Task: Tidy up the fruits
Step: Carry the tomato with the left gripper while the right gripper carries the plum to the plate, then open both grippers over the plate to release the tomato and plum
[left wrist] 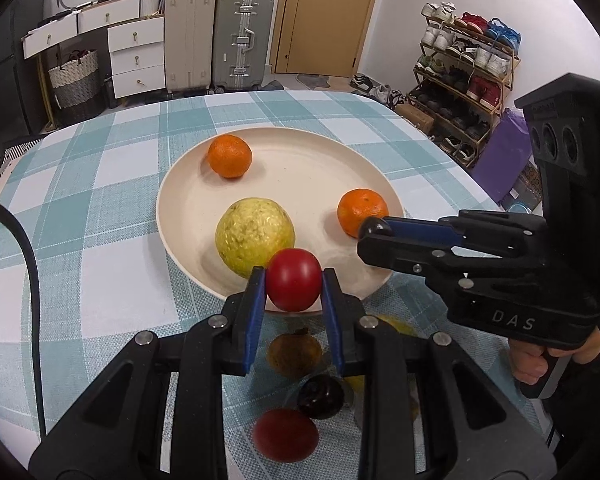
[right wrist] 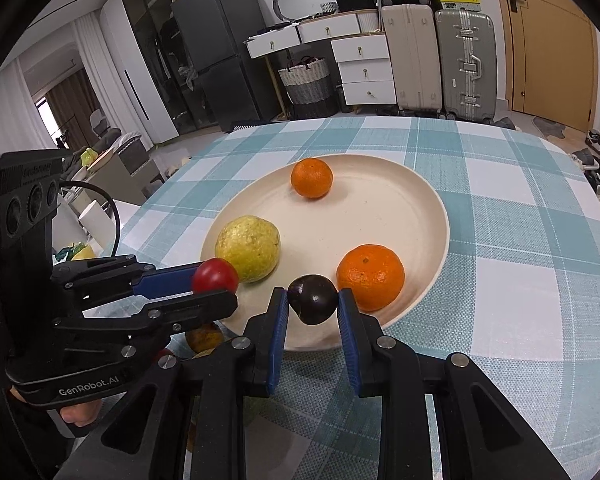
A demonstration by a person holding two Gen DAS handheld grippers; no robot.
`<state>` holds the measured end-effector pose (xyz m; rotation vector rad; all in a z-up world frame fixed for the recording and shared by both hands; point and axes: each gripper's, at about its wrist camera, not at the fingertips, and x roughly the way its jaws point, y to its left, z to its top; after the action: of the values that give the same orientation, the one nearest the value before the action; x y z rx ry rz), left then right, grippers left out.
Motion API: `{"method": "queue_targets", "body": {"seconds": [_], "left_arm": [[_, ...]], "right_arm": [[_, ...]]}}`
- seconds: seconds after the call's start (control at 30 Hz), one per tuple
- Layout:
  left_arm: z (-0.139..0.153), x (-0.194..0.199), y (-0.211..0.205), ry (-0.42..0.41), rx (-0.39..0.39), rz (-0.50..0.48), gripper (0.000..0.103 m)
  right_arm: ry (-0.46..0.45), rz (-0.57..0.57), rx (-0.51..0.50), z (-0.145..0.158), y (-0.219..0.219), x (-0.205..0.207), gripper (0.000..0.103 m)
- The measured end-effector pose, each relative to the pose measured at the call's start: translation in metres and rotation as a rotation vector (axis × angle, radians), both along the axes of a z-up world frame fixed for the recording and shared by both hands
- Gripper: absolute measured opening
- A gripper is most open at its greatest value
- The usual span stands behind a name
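Observation:
A cream plate (left wrist: pixel 308 176) (right wrist: pixel 380 216) on the checked tablecloth holds two oranges (left wrist: pixel 230 156) (left wrist: pixel 362 212) and a bumpy yellow fruit (left wrist: pixel 255 236) (right wrist: pixel 248 248). My left gripper (left wrist: pixel 294 278) (right wrist: pixel 216 284) is shut on a red tomato (left wrist: pixel 294 280) (right wrist: pixel 215 276), held over the plate's near rim just in front of the yellow fruit. My right gripper (right wrist: pixel 313 300) (left wrist: pixel 374 236) is shut on a dark plum (right wrist: pixel 313 299), also over the near rim, beside the nearer orange (right wrist: pixel 370 276). The two grippers hang side by side.
Loose fruit lies on the cloth below my left gripper: a brownish one (left wrist: pixel 296 352), a dark plum (left wrist: pixel 320 396), a red one (left wrist: pixel 286 434). A black cable (left wrist: pixel 28 248) trails at the left. Suitcases (left wrist: pixel 242 36), drawers and a shoe rack (left wrist: pixel 464 76) stand beyond the table's far edge.

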<state>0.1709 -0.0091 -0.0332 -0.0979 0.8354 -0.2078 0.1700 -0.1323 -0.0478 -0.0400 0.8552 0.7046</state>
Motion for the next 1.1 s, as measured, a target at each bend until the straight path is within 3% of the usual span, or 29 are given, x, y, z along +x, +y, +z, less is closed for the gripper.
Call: {"method": "queue_targets", "body": {"seconds": [0.47,0.73,1.1], "left_arm": [[-0.003,0.024,0.016,0.000,0.009,0.048,0.024],[-0.006,0.031,0.029,0.002,0.037,0.087,0.024],[-0.007,0.029,0.031,-0.008,0.041,0.084,0.024]], "right_arm": [[-0.022,0.006,-0.015,0.005,0.007,0.013,0.026],[-0.020,0.065,-0.052,0.000,0.031,0.012,0.026],[-0.020,0.024,-0.069,0.000,0.035,0.029,0.026]]}}
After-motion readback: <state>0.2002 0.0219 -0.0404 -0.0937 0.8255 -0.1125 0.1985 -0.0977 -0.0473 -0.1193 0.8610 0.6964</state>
